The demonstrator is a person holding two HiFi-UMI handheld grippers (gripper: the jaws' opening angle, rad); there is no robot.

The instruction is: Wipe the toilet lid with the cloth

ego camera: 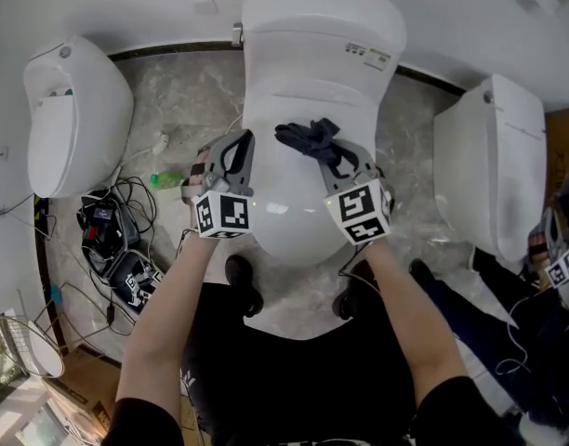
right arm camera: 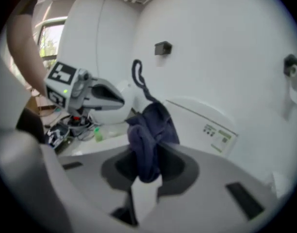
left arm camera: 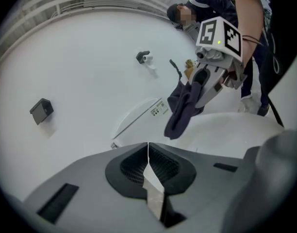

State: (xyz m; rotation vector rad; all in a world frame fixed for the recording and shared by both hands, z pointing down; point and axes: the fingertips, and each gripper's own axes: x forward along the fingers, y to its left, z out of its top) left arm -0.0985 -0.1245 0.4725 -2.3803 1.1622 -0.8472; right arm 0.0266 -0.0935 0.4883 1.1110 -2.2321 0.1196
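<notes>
Marbled grey floor [ego camera: 187,91] and white walls surround a white toilet whose closed toilet lid [ego camera: 294,193] fills the middle of the head view, with its tank [ego camera: 322,17] against the wall behind it. Two more white fixtures stand either side, one at the left [ego camera: 75,114] and one at the right [ego camera: 494,170]. A tangle of cables [ego camera: 112,226] and a small green bottle [ego camera: 168,180] lie on the floor to the left of the toilet. The right gripper [ego camera: 333,156] is clamped on a dark blue cloth [ego camera: 308,137] above the rear part of the lid, near the tank; its own view shows the fabric bunched between the jaws and rising out of them [right arm camera: 148,135]. From the left gripper view the cloth [left arm camera: 180,113] hangs down from that tool towards the lid, though whether its lower end touches the surface cannot be told. The left gripper [ego camera: 236,151] hovers over the lid's left side, just beside the other, its jaws pressed together with nothing between them [left arm camera: 148,152]
</notes>
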